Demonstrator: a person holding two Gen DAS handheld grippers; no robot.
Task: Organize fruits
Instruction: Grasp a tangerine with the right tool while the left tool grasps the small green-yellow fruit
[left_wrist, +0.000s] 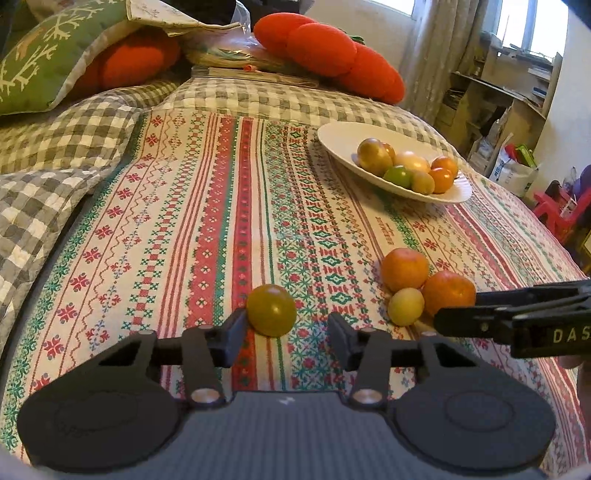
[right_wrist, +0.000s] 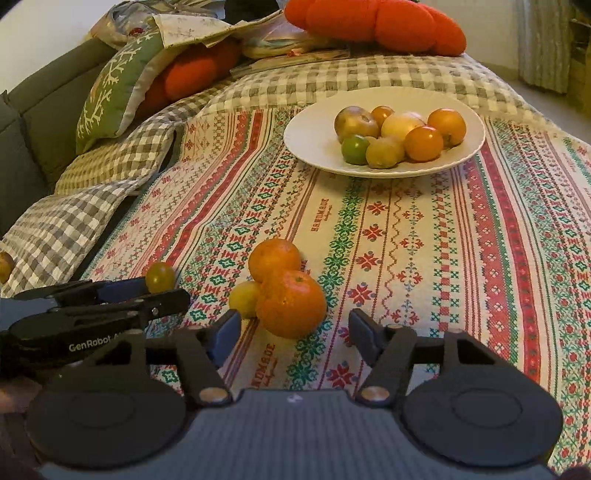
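Left gripper (left_wrist: 284, 328) jaws flank the yellow-green fruit (left_wrist: 271, 309), right side clear.

- The left gripper (left_wrist: 287, 330) was matte black, with two flat rectangular fingers on hinged arms.
- Silver round pivot pins sat at the base of those arms.
- Its body carried a ribbed grey-blue plate flanked by two round black discs.
- The right gripper (right_wrist: 295, 334) had the same build, its finger pads tinged dark blue.
- White lettering "GenRobot" ran along the left gripper's side in the right wrist view.
- Pale letters "DAS" marked the right gripper's side in the left wrist view.
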